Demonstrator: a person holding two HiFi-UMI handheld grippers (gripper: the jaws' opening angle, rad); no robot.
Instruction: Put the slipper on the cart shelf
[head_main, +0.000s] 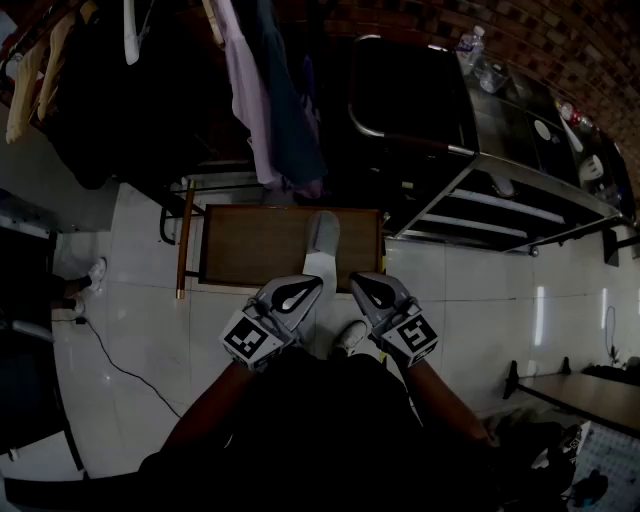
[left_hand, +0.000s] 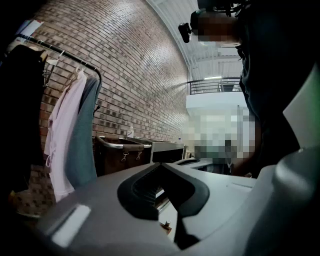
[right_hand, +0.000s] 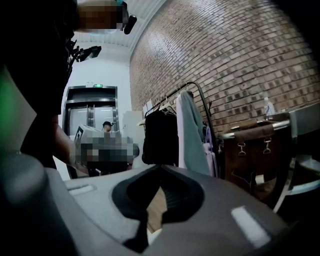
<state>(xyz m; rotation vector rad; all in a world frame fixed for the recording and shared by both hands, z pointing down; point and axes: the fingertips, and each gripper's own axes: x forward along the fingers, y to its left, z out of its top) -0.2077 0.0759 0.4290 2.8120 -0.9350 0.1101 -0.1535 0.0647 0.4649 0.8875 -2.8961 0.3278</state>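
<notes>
Left gripper (head_main: 312, 287) and right gripper (head_main: 357, 285) are both closed on nothing, their tips just short of the pale slipper (head_main: 322, 240), which lies on a brown board (head_main: 250, 245) on the floor. Unless one opens before reaching in, its shut tips would probably shove the slipper away. A shallow pinch on the soft edge could also drop it before the cart shelf (head_main: 505, 208), well off to the right.

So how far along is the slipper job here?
Done: nothing; the slipper lies on the brown board, away from the cart. In hand: nothing; left gripper and right gripper are shut, empty. Left: grasp it, carry it, set it on a shelf.
</notes>
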